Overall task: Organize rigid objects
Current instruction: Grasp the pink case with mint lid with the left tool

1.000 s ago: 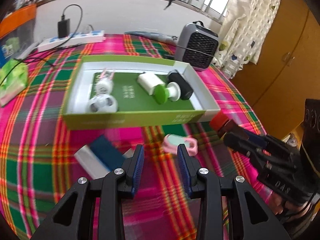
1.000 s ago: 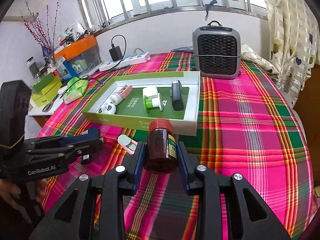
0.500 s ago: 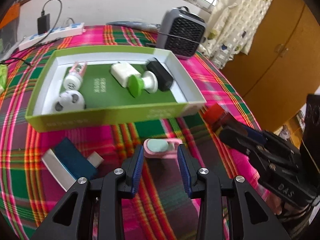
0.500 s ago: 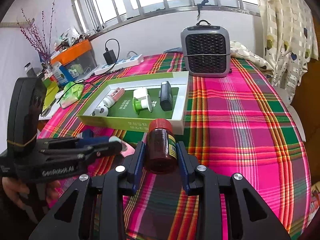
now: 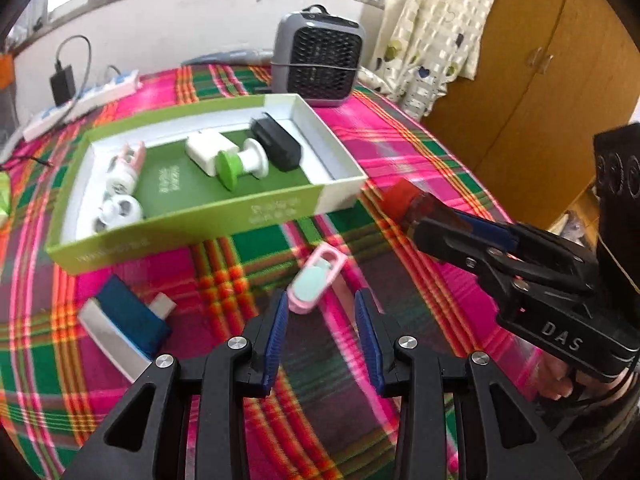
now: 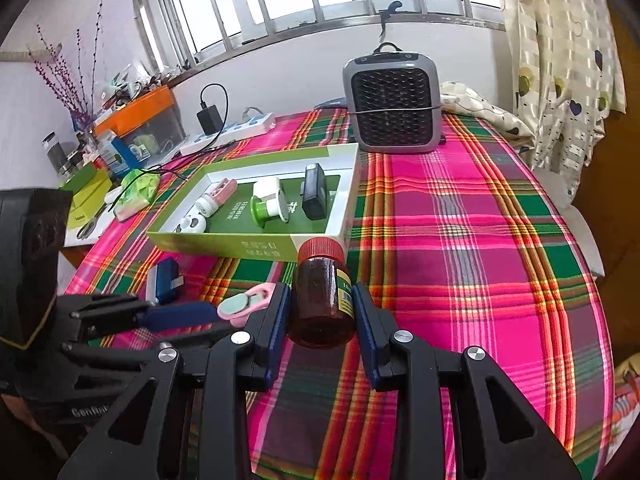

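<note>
Left gripper (image 5: 321, 312) lined up on pink item (image 5: 316, 280); right gripper (image 6: 322, 312) clamped on jar (image 6: 323, 292).

Over the last second the left gripper has swung across the table (image 5: 400, 144) from the blue block (image 5: 128, 320) near the front-left edge to the pink item, which now lies just ahead of its open, empty jaws, in front of the tray's (image 5: 192, 220) near wall. The right gripper has stayed put, its 2 pads pressing the red-capped jar beside the tray's front-right corner. Judgement: the pink item is the next pick; the jar awaits placement in the tray.
</note>
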Action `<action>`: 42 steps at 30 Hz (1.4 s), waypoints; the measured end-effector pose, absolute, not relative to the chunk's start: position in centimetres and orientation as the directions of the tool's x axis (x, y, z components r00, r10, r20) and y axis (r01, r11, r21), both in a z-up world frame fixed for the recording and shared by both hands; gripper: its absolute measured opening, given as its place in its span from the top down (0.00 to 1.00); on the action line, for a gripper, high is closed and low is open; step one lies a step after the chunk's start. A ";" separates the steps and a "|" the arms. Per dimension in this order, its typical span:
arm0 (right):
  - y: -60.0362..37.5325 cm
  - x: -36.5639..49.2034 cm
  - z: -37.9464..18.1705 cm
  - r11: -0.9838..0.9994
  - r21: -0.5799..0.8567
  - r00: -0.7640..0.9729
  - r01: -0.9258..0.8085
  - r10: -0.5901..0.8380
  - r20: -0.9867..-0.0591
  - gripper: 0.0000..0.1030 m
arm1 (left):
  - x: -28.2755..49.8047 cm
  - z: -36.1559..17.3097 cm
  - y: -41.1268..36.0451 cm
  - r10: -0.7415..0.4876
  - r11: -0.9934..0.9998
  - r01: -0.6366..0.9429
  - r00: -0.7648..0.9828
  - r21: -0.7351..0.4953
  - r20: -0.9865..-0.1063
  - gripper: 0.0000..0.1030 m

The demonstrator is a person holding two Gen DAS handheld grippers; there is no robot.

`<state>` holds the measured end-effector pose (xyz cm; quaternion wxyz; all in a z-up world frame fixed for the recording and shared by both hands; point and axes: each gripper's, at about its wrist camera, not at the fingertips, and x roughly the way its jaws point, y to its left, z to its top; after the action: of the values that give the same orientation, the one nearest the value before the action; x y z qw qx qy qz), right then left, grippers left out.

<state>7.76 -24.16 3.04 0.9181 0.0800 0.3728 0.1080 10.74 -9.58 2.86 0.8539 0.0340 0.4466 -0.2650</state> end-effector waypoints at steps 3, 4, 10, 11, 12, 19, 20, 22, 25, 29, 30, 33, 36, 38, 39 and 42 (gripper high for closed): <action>-24.5 7.5 3.0 0.964 0.230 0.699 -0.132 0.255 -0.668 0.68 | 11.0 3.1 -9.6 -0.412 0.852 0.503 0.472 -0.146 -0.780 0.67; -24.6 7.5 3.0 0.964 0.232 0.700 -0.131 0.255 -0.667 0.68 | 11.2 3.2 -9.6 -0.406 0.851 0.509 0.477 -0.132 -0.779 0.67; -24.7 7.6 2.8 0.963 0.239 0.695 -0.123 0.256 -0.672 0.68 | 12.3 2.1 -10.9 -0.399 0.827 0.551 0.440 -0.109 -0.805 0.67; -24.8 7.6 2.7 0.963 0.239 0.694 -0.123 0.255 -0.673 0.68 | 12.4 1.9 -11.0 -0.398 0.827 0.552 0.436 -0.110 -0.807 0.67; -24.8 7.7 2.7 0.963 0.240 0.693 -0.121 0.256 -0.674 0.68 | 12.5 1.8 -11.2 -0.400 0.824 0.555 0.433 -0.111 -0.808 0.67; -25.1 8.0 2.3 0.963 0.244 0.686 -0.116 0.255 -0.682 0.68 | 13.1 1.4 -12.3 -0.372 0.819 0.570 0.453 -0.058 -0.810 0.67; -25.1 8.0 2.2 0.963 0.243 0.684 -0.117 0.255 -0.683 0.68 | 13.1 1.4 -12.5 -0.370 0.819 0.572 0.454 -0.053 -0.811 0.67; -25.1 8.1 2.1 0.963 0.244 0.681 -0.117 0.256 -0.686 0.68 | 13.4 1.2 -12.6 -0.377 0.817 0.573 0.444 -0.067 -0.813 0.67; -25.1 8.3 2.1 0.962 0.246 0.678 -0.116 0.258 -0.688 0.68 | 13.5 1.0 -12.6 -0.368 0.825 0.562 0.451 -0.062 -0.813 0.67; -25.1 8.4 1.9 0.961 0.249 0.673 -0.119 0.262 -0.691 0.68 | 13.7 1.0 -12.6 -0.365 0.829 0.557 0.454 -0.061 -0.813 0.67; -25.1 8.4 1.9 0.961 0.249 0.672 -0.119 0.263 -0.692 0.68 | 13.6 1.0 -12.6 -0.365 0.829 0.556 0.456 -0.060 -0.812 0.67; -25.1 8.6 1.8 0.960 0.252 0.668 -0.122 0.267 -0.694 0.68 | 13.4 0.9 -12.7 -0.353 0.829 0.557 0.473 -0.036 -0.807 0.67; -25.0 8.7 1.7 0.959 0.254 0.665 -0.125 0.271 -0.696 0.68 | 13.3 0.8 -12.8 -0.345 0.837 0.547 0.487 -0.028 -0.802 0.69; -25.0 8.7 1.6 0.958 0.255 0.664 -0.127 0.273 -0.696 0.68 | 13.2 0.8 -12.8 -0.337 0.844 0.536 0.498 -0.022 -0.799 0.71; -25.0 8.7 1.6 0.959 0.255 0.663 -0.127 0.273 -0.697 0.68 | 13.1 0.8 -12.7 -0.334 0.846 0.532 0.503 -0.019 -0.797 0.74; -25.0 8.8 1.6 0.957 0.259 0.661 -0.127 0.277 -0.697 0.68 | 13.1 0.8 -12.5 -0.330 0.854 0.520 0.511 -0.020 -0.794 0.81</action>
<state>8.76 -25.01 1.56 0.9065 0.0942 0.3963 0.1114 13.08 -12.49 0.81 0.8620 0.1110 0.4287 -0.2466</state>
